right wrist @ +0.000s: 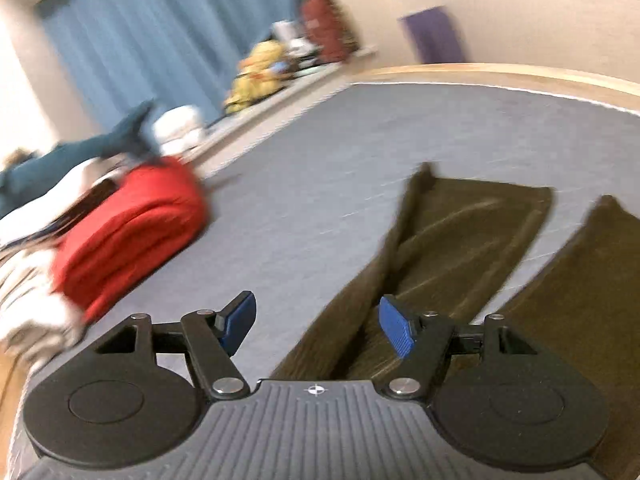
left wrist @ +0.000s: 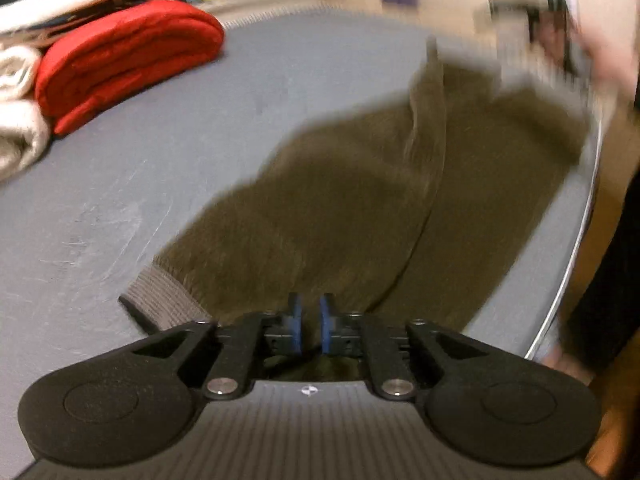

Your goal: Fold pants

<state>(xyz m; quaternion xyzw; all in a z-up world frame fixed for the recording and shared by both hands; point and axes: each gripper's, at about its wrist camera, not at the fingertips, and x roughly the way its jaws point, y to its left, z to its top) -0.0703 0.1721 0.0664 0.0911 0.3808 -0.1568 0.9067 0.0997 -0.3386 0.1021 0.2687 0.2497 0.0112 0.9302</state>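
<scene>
Olive pants (left wrist: 352, 200) reach the grey table's near edge (left wrist: 576, 264); left hand-held gripper (left wrist: 310, 322) narrow, right hand-held gripper (right wrist: 316, 320) wide, both empty.

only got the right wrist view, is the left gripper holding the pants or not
Observer: No. The left gripper hangs over the pants, fingers a narrow gap apart, no cloth pinched.
Operator: which part is it over
Observer: Beside a ribbed cuff, which lies flat on the grey surface left of the fingers.
Operator: does the other end hang off
Observer: It reaches the rimmed edge; blur hides any overhang.
</scene>
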